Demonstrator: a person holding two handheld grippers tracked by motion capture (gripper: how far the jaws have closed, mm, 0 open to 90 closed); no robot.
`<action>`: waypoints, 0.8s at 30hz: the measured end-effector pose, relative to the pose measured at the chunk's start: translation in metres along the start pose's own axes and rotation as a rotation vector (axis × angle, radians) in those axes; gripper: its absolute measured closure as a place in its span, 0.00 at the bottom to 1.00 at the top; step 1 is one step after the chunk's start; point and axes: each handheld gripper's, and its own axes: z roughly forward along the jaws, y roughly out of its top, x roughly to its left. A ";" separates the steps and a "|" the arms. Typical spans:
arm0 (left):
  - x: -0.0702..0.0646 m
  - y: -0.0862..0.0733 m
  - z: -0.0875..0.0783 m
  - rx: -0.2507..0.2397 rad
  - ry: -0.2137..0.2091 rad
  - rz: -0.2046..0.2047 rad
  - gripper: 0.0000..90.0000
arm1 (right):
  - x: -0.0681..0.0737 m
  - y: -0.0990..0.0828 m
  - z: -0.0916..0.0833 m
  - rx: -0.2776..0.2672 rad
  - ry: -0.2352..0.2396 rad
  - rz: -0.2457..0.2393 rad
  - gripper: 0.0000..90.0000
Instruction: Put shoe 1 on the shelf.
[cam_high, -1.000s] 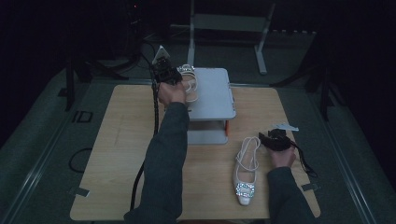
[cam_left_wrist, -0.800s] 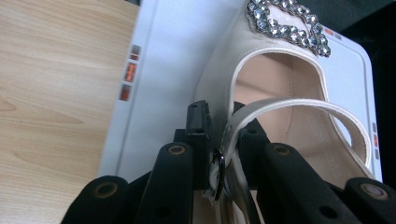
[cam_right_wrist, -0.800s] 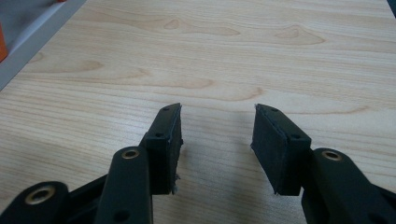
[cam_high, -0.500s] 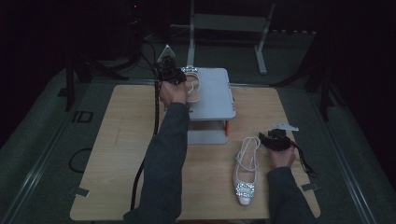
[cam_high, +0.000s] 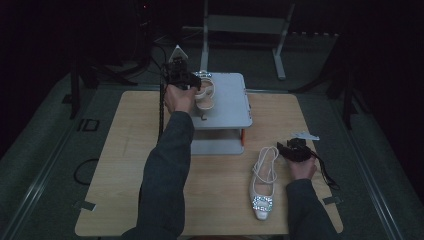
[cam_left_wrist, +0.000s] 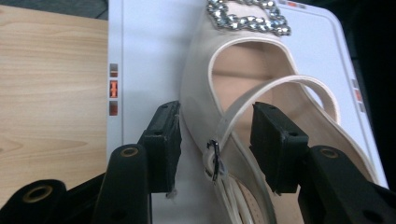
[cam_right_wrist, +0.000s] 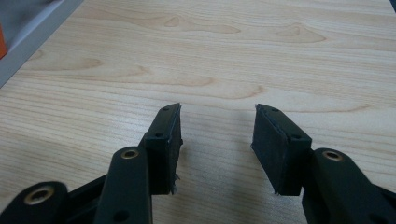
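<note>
High view first, and the biggest thing out there is the table (cam_high: 125, 165), pale wood, running under both hands. On its far half stands the grey stand (cam_high: 230, 107), a raised shelf, and that is where the left gripper (cam_high: 192, 82) is working. Shoe (cam_high: 205, 95) number one lies on the shelf top, right at the left gripper's tips. Its jaws have just been opening, and the left gripper view backs that up: they stand wide now, the shoe's side wall and strap buckle (cam_left_wrist: 214, 158) between the pads, with a clear gap at the left-hand pad (cam_left_wrist: 163, 144). At the other pad (cam_left_wrist: 273, 144) the view is tight, so I can't quite call whether it grazes the strap, but nothing looks pinched. The jewelled buckle (cam_left_wrist: 247, 16) sits well ahead of the fingertips, at the toe.

Over to the near right: the second shoe (cam_high: 264, 182) lies flat on the table, jewelled toe toward the person, heel strap just beside the right gripper (cam_high: 286, 149). That gripper rests low by the heel. In the right gripper view its jaws are parted wide over bare wood, holding nothing, pads (cam_right_wrist: 163, 140) clear of the shoe.
</note>
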 end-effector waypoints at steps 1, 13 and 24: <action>0.001 0.000 -0.001 -0.006 -0.008 0.003 0.59 | 0.000 0.000 0.000 0.000 0.000 0.000 0.57; 0.017 -0.001 -0.032 -0.160 -0.170 0.083 0.54 | 0.000 0.000 0.000 0.002 0.002 0.000 0.57; 0.040 -0.010 -0.045 -0.177 -0.129 0.270 0.56 | -0.001 0.000 0.001 0.007 0.004 0.003 0.57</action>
